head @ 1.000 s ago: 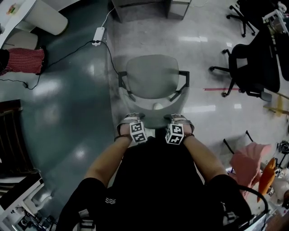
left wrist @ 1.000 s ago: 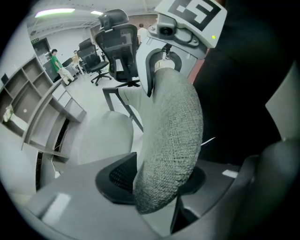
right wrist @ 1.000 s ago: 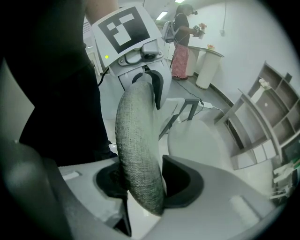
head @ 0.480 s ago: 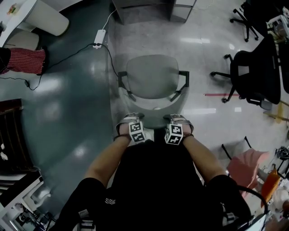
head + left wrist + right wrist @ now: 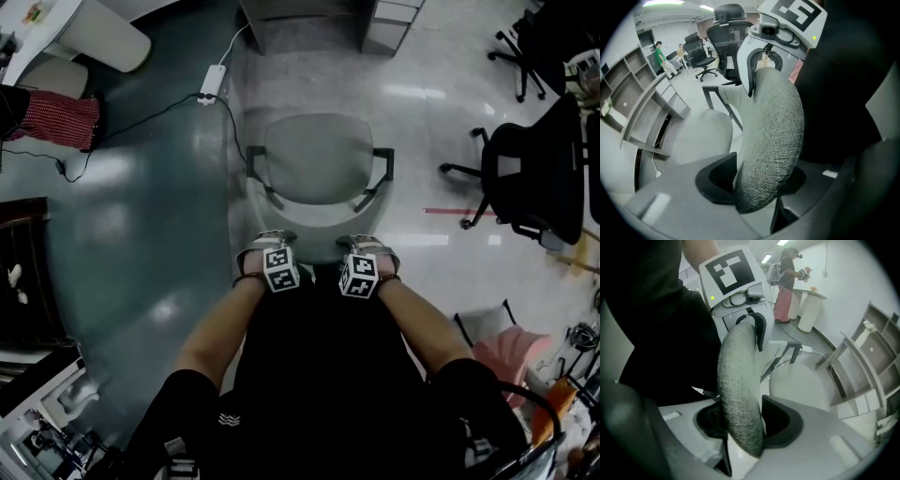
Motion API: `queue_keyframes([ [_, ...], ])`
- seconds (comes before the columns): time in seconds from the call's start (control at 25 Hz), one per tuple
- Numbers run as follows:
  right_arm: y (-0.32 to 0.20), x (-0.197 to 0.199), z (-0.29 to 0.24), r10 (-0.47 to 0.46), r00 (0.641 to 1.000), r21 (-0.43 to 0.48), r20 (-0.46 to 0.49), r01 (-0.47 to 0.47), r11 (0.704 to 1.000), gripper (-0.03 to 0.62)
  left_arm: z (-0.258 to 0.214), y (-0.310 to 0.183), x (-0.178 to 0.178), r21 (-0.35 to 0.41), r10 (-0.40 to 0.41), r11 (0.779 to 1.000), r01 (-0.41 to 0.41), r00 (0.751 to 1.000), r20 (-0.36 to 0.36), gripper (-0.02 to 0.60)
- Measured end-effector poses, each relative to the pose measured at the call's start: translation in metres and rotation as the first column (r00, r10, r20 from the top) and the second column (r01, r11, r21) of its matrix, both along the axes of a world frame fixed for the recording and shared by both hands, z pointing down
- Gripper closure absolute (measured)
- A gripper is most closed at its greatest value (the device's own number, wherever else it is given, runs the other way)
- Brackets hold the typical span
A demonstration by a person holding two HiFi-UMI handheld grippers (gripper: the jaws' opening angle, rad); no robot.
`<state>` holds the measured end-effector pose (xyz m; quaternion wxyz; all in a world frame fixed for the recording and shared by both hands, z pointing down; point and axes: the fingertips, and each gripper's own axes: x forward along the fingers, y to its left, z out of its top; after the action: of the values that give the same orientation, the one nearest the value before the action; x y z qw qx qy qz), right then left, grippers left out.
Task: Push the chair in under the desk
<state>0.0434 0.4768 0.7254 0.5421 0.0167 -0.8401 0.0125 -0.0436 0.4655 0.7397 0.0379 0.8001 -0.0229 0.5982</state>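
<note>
Chair (image 5: 317,159), grey with black armrests, stands in the centre of the head view on the glossy floor (image 5: 141,234). Its seat is turned toward the grey desk (image 5: 300,23) at the top edge, with a strip of floor between the two, so it is not yet under. At the far upper left lies a red chequered cloth (image 5: 61,120). Right of it a white power strip (image 5: 208,82) rests on the dark part of the floor with its cables trailing off. Below the seat, my left claw (image 5: 265,246) points steeply down at the left end of the backrest (image 5: 773,136), jaws clamped on it. In the left gripper view the woven grey rim fills the gap between the two dark pads. Just to the right, my right claw (image 5: 368,248) holds the same rim the same way, and in the right gripper view the padded edge sits pinched between its pads. The two claws are side by side, near each other, marker cubes up, with my forearms running back toward the lower frame. Further right a short red line (image 5: 459,211) marks the pale floor. A black office chair (image 5: 534,169) stands at the right edge, well apart from the grey one. A pink cloth (image 5: 511,352) shows at the lower right.
</note>
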Motion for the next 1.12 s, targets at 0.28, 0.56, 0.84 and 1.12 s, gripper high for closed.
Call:
queue_keyframes([
  [0.28,-0.023,-0.001,0.0,-0.002,1.0,-0.005,0.007,0.002,1.0,0.436,0.0,-0.024,-0.001,-0.006,-0.004,1.0,0.004,1.0,0.003,0.39],
  [0.56,-0.048,0.0,0.0,-0.001,1.0,0.0,0.003,0.001,1.0,0.436,0.0,-0.047,0.0,-0.012,0.001,1.0,-0.001,1.0,0.0,0.39],
  [0.84,-0.086,-0.002,0.0,0.011,1.0,-0.003,-0.005,-0.011,1.0,0.436,0.0,-0.087,-0.002,-0.005,0.01,1.0,-0.01,1.0,-0.006,0.39],
  [1.12,-0.108,-0.018,0.004,0.023,1.0,-0.014,-0.014,-0.023,1.0,0.44,0.003,-0.112,-0.017,-0.01,0.036,0.999,-0.036,0.999,0.002,0.39],
])
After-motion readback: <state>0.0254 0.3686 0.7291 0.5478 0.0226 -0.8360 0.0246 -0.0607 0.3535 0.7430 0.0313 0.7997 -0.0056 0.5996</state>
